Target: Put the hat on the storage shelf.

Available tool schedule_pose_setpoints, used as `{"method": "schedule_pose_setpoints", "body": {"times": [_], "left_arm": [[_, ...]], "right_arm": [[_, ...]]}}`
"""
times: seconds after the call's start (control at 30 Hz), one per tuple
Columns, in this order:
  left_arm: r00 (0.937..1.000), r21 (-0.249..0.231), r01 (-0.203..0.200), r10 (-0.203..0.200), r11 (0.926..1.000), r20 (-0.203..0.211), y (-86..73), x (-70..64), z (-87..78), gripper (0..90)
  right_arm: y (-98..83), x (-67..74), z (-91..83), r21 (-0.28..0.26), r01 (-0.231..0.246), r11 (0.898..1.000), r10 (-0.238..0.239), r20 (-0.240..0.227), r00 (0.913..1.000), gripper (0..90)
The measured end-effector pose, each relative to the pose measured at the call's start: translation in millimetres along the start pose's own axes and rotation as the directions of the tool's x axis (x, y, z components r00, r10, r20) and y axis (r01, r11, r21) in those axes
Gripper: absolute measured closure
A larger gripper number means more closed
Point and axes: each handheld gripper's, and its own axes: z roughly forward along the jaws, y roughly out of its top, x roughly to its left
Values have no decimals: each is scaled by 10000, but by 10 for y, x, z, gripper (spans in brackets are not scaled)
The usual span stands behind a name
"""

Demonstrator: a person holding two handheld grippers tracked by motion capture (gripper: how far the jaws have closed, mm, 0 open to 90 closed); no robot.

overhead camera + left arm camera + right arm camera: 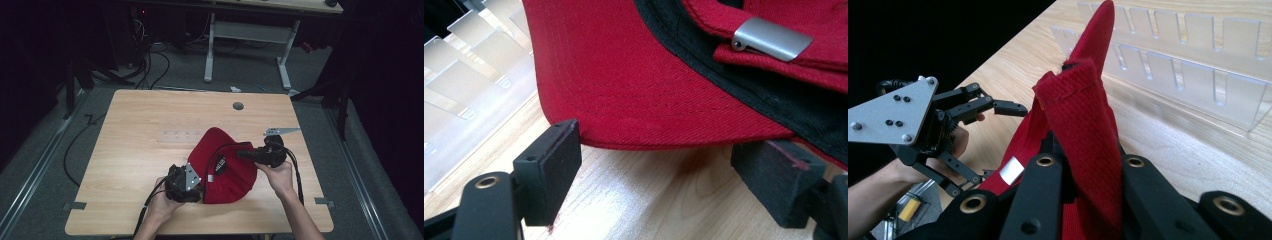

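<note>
A: What's on the worktop (140,150)?

B: A red cap (222,165) lies upside down near the front edge, a little right of the middle, its black lining and a silver strap buckle (771,39) facing up. A clear slotted rack (1193,55) sits just behind it, toward the far edge.

A: And the two grippers?

B: The right gripper (1083,165) has its jaws clamped tight on a bunched fold of the cap's red fabric, which stands up between them. The left gripper (664,160) sits at the cap's near left side, jaws spread wide. The curved edge of the brim lies just above the gap, and neither pad presses on it; it holds nothing.

A: What might go wrong?

B: I'd judge two risks. If the left jaws close now, they may pinch only the brim's thin edge, and it could slip out. If the right hand pulls before the left has a hold, the cap would probably drag across the wood or twist, and might bump the rack
</note>
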Motion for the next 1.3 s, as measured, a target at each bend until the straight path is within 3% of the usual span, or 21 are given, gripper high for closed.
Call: {"method": "schedule_pose_setpoints", "body": {"times": [0.13, 0.4, 0.6, 0.97, 1.07, 1.1, 1.23, 1.3], "left_arm": [[10000, 6, -58, 58, 10000, 73, 1, -15, -16, 207], [9993, -395, 275, -264, 9988, 275, 68, 8, -92, 234], [9951, -764, 882, -844, 9932, 520, 117, 72, -163, 254], [9956, -823, 821, -781, 9932, 511, 138, 99, -185, 269], [9942, -882, 853, -789, 9924, 733, 138, 71, -180, 301], [9962, -902, 669, -613, 9937, 626, 141, 52, -175, 324], [9950, -898, 806, -748, 9927, 660, 164, 70, -186, 394], [9960, -837, 650, -595, 9944, 666, 170, 75, -207, 448]], "right_arm": [[-5, -8, 17, 145, 40, 9999, -40, 40, 10000, 858], [-21, -38, -1, 334, -64, 9994, 64, 16, 10000, 858], [-74, -95, 46, 605, -299, 9977, 316, -267, 9991, 857], [-66, -62, 87, 754, -380, 9964, 429, -653, 9969, 857], [-64, -46, 111, 742, -335, 9967, 397, -838, 9957, 856], [-69, -28, 152, 782, -254, 9966, 319, -821, 9961, 856], [-75, -18, 201, 904, -298, 9955, 384, -946, 9948, 856], [-75, -6, 199, 927, -318, 9952, 406, -948, 9947, 854]]}}
